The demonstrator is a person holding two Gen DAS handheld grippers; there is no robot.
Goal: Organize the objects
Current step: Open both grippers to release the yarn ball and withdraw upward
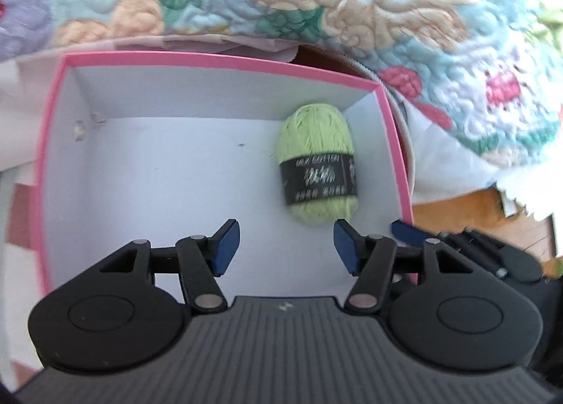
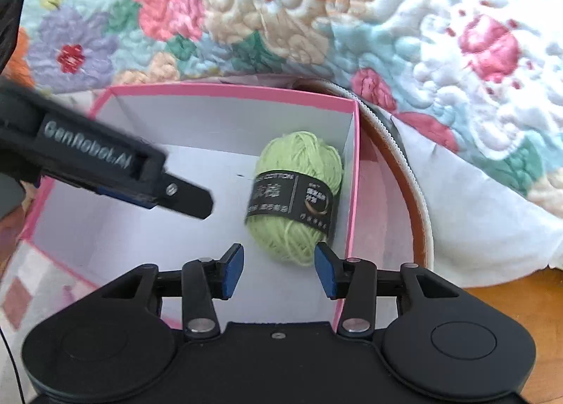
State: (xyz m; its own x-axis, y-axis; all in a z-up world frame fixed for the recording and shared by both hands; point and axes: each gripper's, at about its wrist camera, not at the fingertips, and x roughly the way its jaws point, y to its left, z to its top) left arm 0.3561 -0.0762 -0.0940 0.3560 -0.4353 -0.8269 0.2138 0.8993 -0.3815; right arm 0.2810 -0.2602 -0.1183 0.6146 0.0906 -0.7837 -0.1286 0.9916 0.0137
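Inside pink box [image 1: 225, 61] — green yarn [image 1: 316, 161], label print blurred; left gripper [image 1: 286, 245] and right gripper [image 2: 278, 270] fingers apart, empty.

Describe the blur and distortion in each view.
Left wrist: the yarn ball label is smeared and unreadable, and the pink box rim bows from the fisheye. Right wrist: the label is sharper, while the left gripper and the floral quilt are blurred.
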